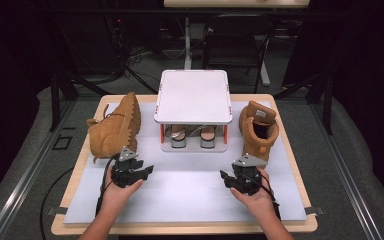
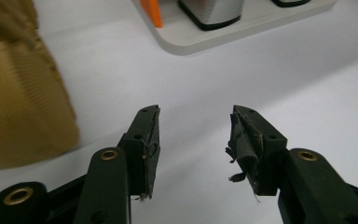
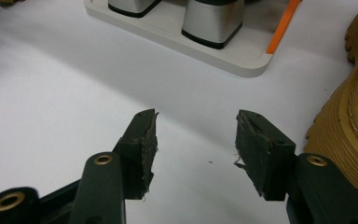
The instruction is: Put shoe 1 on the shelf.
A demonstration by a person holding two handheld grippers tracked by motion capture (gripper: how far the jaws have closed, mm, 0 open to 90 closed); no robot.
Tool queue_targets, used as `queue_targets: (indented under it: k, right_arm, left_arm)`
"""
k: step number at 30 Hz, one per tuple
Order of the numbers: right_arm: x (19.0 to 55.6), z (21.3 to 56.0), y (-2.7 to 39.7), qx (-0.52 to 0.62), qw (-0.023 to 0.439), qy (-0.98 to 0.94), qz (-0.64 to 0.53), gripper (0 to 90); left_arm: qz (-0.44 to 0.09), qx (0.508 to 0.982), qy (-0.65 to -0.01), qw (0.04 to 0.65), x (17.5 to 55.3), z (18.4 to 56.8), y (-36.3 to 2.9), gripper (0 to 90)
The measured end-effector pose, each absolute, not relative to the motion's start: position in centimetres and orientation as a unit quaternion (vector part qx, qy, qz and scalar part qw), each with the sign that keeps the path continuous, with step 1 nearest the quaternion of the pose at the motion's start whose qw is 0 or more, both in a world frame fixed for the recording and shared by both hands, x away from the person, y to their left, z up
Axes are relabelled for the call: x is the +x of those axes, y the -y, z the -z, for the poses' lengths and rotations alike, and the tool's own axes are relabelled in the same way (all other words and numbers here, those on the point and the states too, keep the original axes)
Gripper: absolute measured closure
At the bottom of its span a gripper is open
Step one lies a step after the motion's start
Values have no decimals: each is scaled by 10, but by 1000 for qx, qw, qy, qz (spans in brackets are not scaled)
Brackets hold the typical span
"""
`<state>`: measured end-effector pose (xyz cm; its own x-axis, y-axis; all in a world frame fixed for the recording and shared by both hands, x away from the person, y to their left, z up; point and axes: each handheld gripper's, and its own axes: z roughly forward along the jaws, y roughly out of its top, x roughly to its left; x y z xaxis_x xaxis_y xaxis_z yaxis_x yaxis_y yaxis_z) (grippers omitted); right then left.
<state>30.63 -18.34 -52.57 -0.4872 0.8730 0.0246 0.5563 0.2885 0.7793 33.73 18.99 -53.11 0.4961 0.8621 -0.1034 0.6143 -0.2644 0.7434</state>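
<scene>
**A:** Starting from the bottom of the high view: the left gripper [image 1: 141, 172] sits in the lower left of the frame and the right gripper [image 1: 228, 178] in the lower right, both low over the white mat [image 1: 190, 200]. Both are spread wide and holding nothing; each gripper view shows bare mat between the pads.

**B:** So which boot gets picked up first, you think?

**A:** My guess is the nearest ones. The left boot [image 1: 115, 127] lies tipped on its side just above the left gripper, and the right boot [image 1: 257, 130] stands upright just above the right one. Neither is touched yet.

**B:** Any tips for the grab?

**A:** I'd go for the collar of the upright boot, since it's thin enough for the jaws. For the tipped one, pinch the ankle edge, not the fat sole.

**B:** And behind them?

**A:** The white shoe rack [image 1: 193, 95] is in the middle of the frame, with a pair of heeled sandals [image 1: 193, 136] on its lower shelf. The left gripper view adds the silver block heel [image 2: 209, 11] and an orange post [image 2: 150, 11] up close, which from above look tiny. The right gripper view shows the boot's ribbed sole edge at far right.
</scene>
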Motion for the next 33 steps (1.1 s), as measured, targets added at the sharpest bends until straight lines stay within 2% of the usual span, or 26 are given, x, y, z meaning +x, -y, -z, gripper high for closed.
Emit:
queue_targets:
  k: [7, 13, 24, 26, 27, 30, 31, 32, 33]
  right_arm:
    - [304, 528, 192, 463, 193, -773, -389, 429]
    - [304, 532, 197, 460, 185, -770, -401, 348]
    - [306, 537, 204, 468, 168, -768, -403, 406]
    - [307, 536, 205, 475, 146, -775, -390, 362]
    - [307, 536, 205, 475, 146, -775, -390, 362]
    - [306, 534, 206, 472, 152, -779, -384, 265]
    - [306, 534, 206, 472, 152, -779, -384, 265]
    - [305, 533, 205, 464, 151, -783, -386, 189]
    - [304, 533, 204, 462, 148, -784, -388, 174]
  left_arm:
    - [-157, 759, -503, 382, 335, 537, -213, 497]
    - [-159, 755, -504, 388, 332, 538, -219, 478]
    - [-174, 752, -503, 389, 331, 537, -226, 452]
    - [-170, 749, -507, 391, 331, 536, -227, 453]
    - [-170, 749, -507, 391, 331, 536, -227, 453]
    - [-165, 748, -524, 374, 330, 534, -230, 426]
    - [-165, 748, -524, 374, 330, 534, -230, 410]
    - [-169, 745, -526, 375, 330, 532, -232, 395]
    - [-170, 745, -526, 374, 330, 531, -233, 384]
